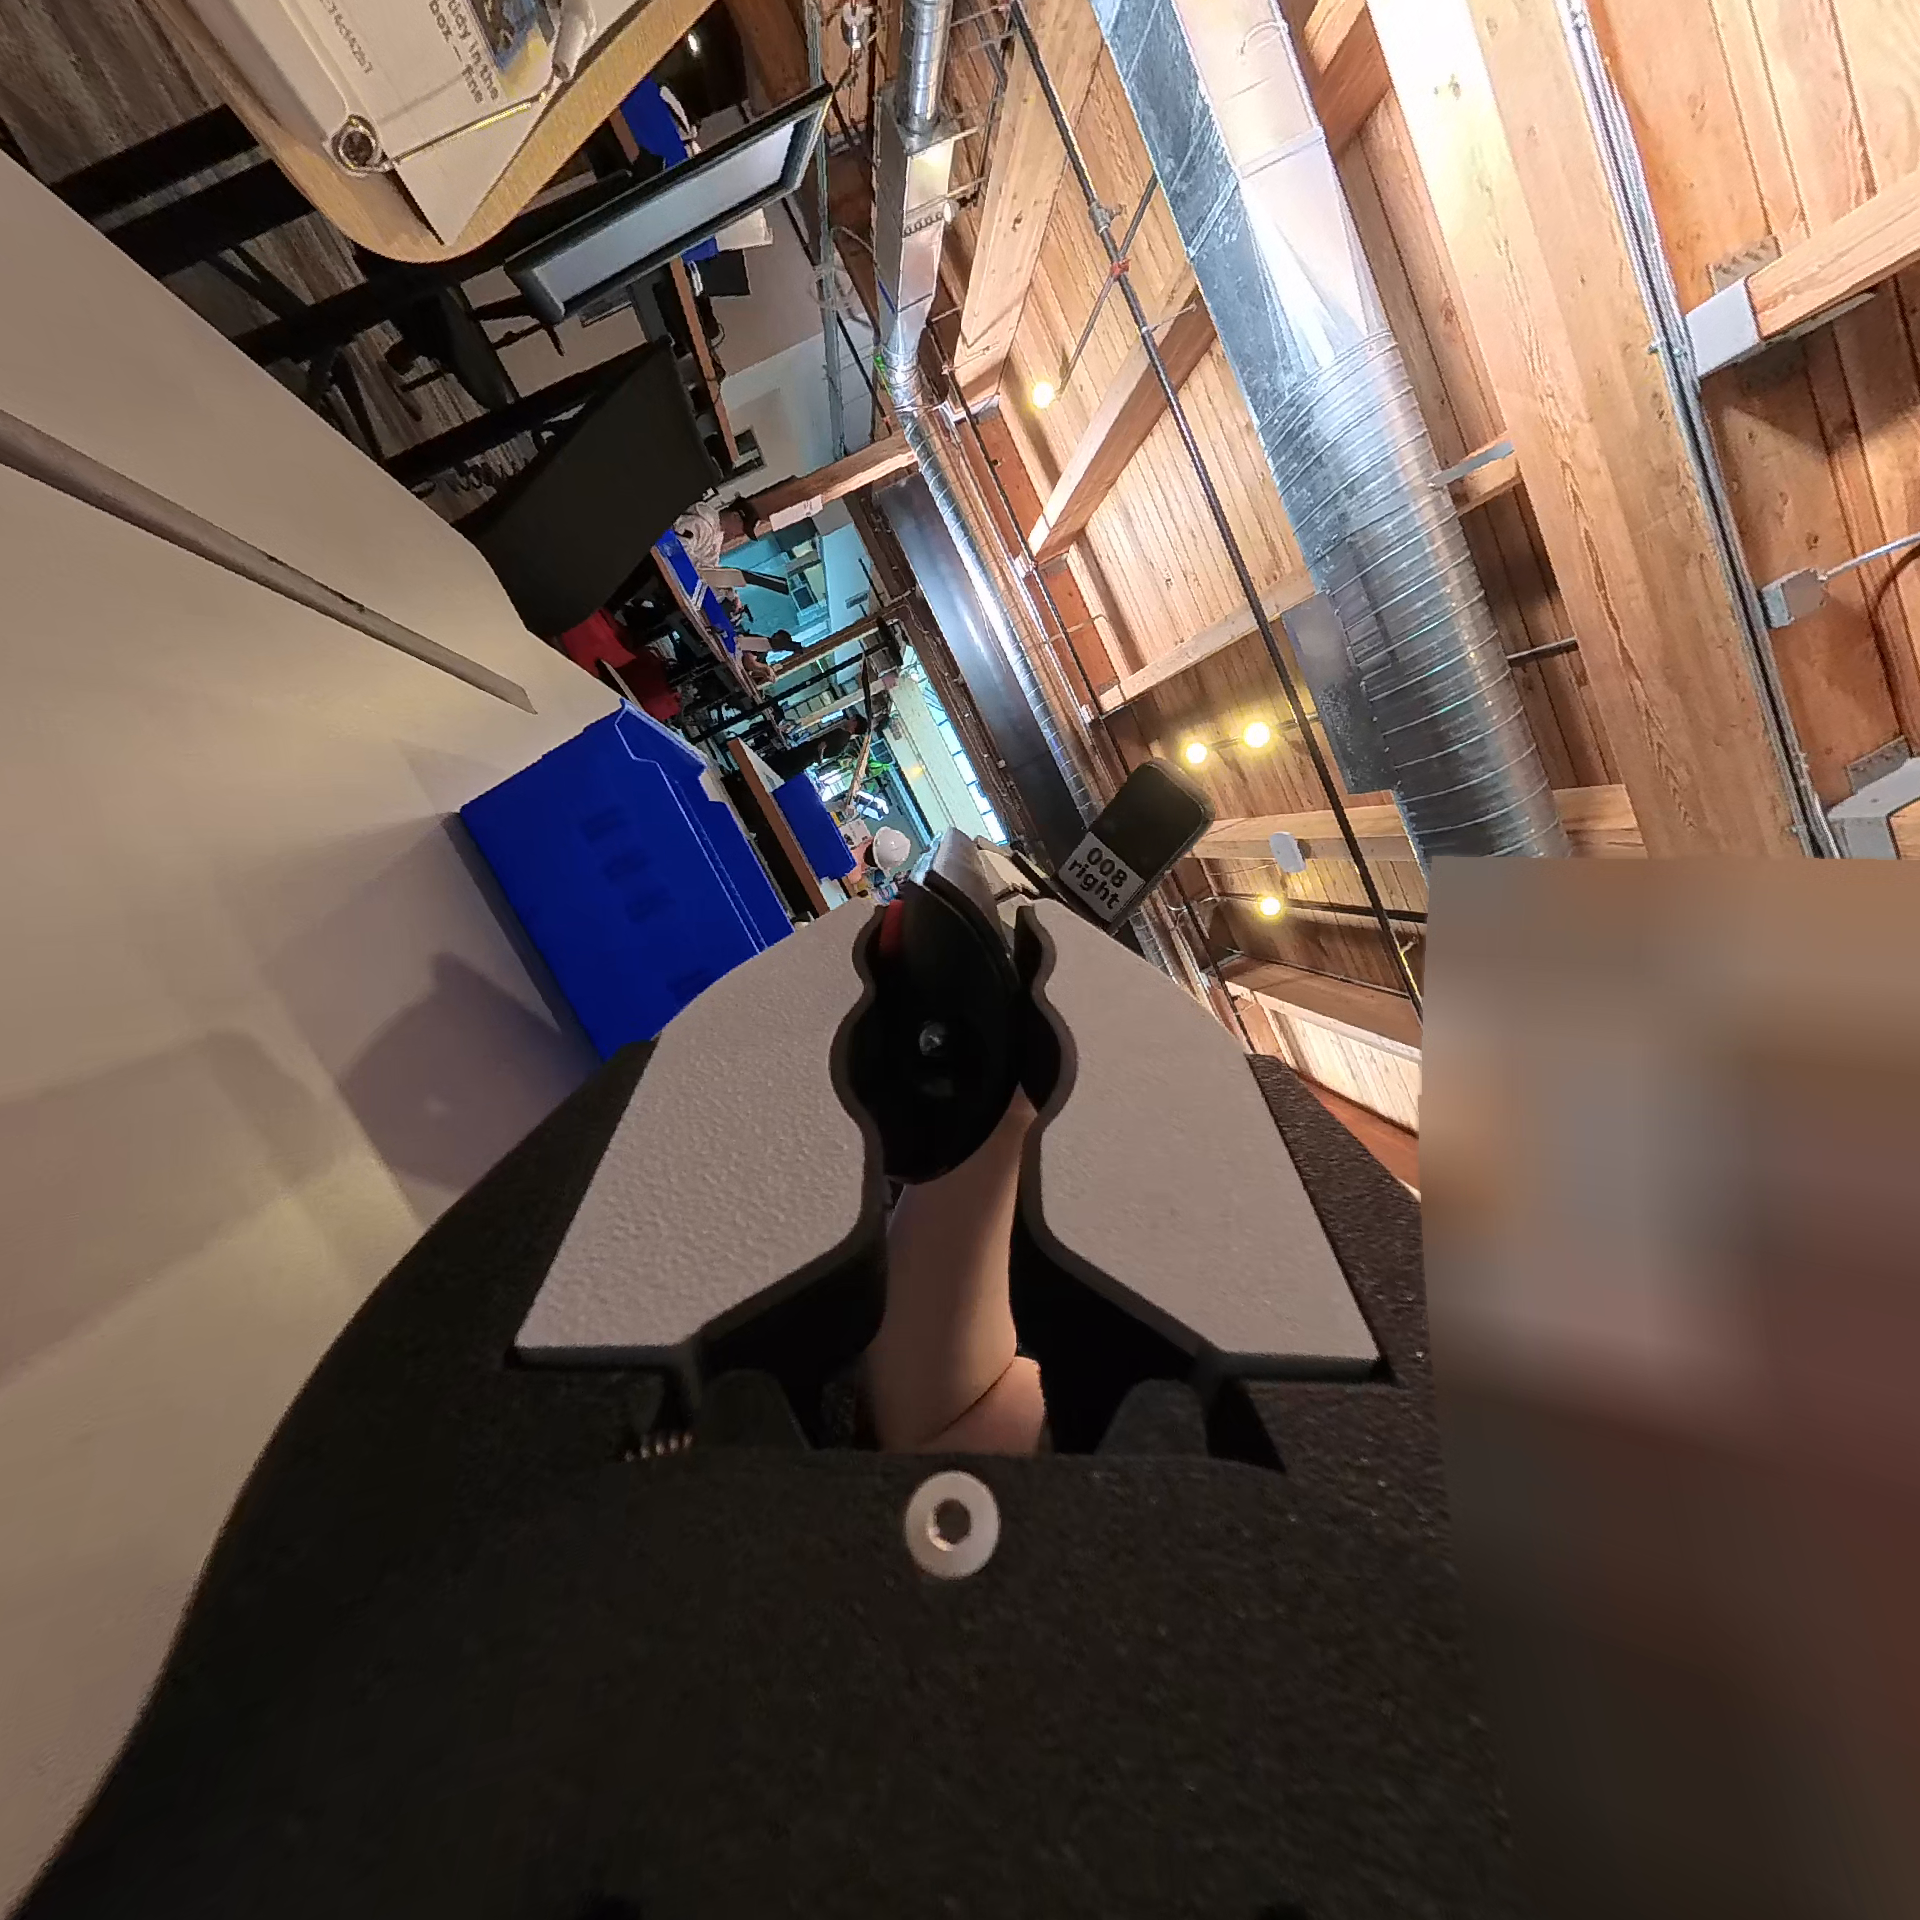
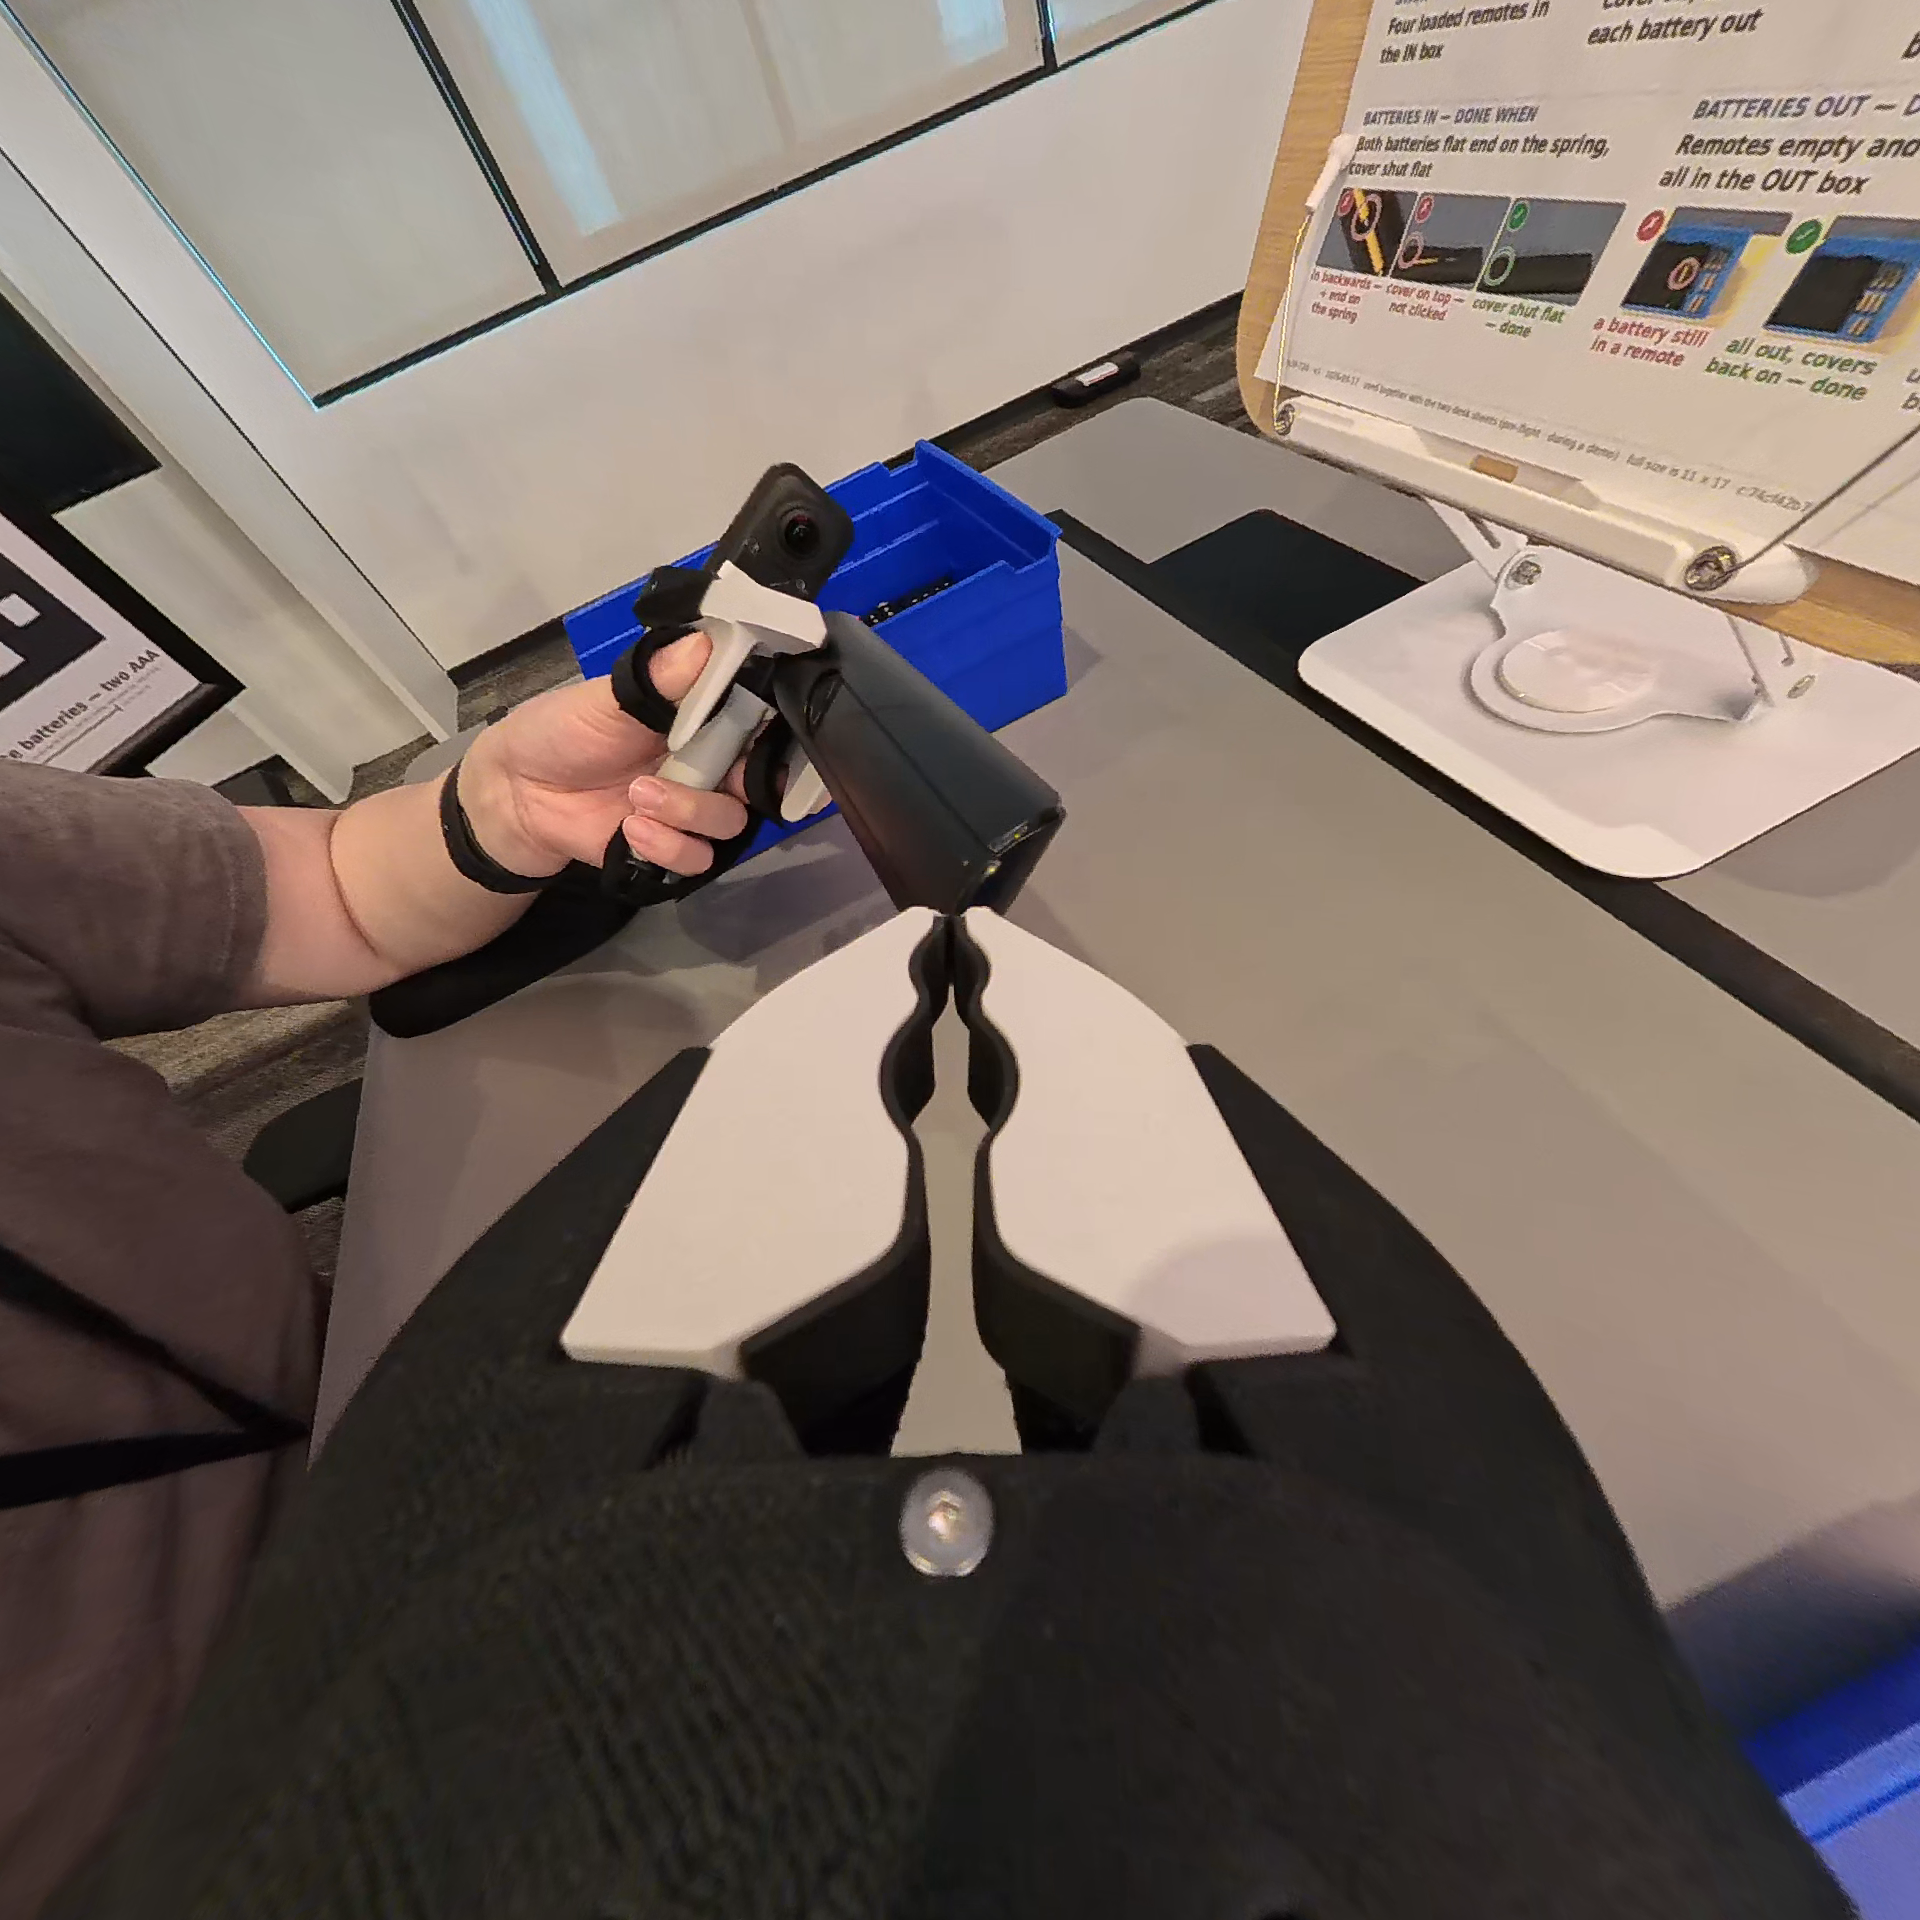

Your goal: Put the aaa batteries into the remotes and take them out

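Note:
My left gripper [image 1: 940,925] is shut on a black remote [image 1: 935,1049] and holds it in the air, pointing up toward the ceiling. In the right wrist view a hand holds that left gripper [image 2: 748,634] above the table, and the remote [image 2: 914,779] sticks out toward me with its open end [image 2: 1003,847] lowest. My right gripper [image 2: 951,920] is shut, its fingertips right at that end of the remote. I see nothing between its fingertips. No loose batteries show.
A blue bin [image 2: 966,592] stands on the grey table [image 2: 1351,1091] behind the left gripper; it also shows in the left wrist view [image 1: 623,883]. A white stand [image 2: 1590,727] with an instruction sheet is at the back right. My sleeve [image 2: 125,1039] fills the left edge.

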Demonstrator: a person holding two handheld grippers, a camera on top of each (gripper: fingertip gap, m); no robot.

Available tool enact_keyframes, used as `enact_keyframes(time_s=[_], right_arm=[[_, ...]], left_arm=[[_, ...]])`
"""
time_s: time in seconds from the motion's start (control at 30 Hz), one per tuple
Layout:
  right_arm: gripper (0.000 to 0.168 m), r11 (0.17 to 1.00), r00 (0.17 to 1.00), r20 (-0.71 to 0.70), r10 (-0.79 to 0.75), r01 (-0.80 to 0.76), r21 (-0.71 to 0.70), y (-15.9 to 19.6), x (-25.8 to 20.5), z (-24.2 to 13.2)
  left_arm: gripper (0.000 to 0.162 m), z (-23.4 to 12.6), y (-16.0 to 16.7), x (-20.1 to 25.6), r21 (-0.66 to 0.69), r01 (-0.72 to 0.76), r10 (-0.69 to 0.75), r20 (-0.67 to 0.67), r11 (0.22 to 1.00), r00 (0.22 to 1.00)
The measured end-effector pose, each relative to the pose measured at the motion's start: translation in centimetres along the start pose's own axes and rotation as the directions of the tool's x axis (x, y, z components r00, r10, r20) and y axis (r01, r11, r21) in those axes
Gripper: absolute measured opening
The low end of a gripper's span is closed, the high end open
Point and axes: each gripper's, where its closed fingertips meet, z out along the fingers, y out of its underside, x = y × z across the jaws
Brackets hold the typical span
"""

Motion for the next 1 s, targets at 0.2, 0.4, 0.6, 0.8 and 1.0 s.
enact_keyframes(time_s=[0.2,0.4,0.6,0.8,1.0], right_arm=[[0.009,0.999,1.0,0.008,0.014,-0.014,-0.032,0.2,0.0,-0.5],[0.043,0.994,0.992,-0.057,-0.112,0.112,0.001,-1.0,-0.1,-1.6],[0.061,0.97,0.99,0.139,-0.012,0.046,-0.24,4.0,-2.3,0.7],[0.059,0.893,0.99,0.133,0.04,0.024,-0.45,8.2,-2.1,2.2],[0.053,0.87,0.986,0.123,0.111,-0.037,-0.492,8.9,-2.8,2.9]], left_arm=[[0.022,0.1,0.2,0.0,-0.018,0.006,-0.006,-0.005,1.0,1.0],[0.022,1.0,2.5,-0.4,-0.124,0.039,-0.04,-0.002,0.991,0.999],[0.022,2.2,7.1,-1.5,-0.283,0.103,-0.103,0.015,0.954,0.995],[0.022,2.6,9.2,-3.2,-0.325,0.131,-0.119,0.057,0.937,0.991],[0.022,2.8,10.0,-3.5,-0.343,0.151,-0.141,0.056,0.927,0.988]])
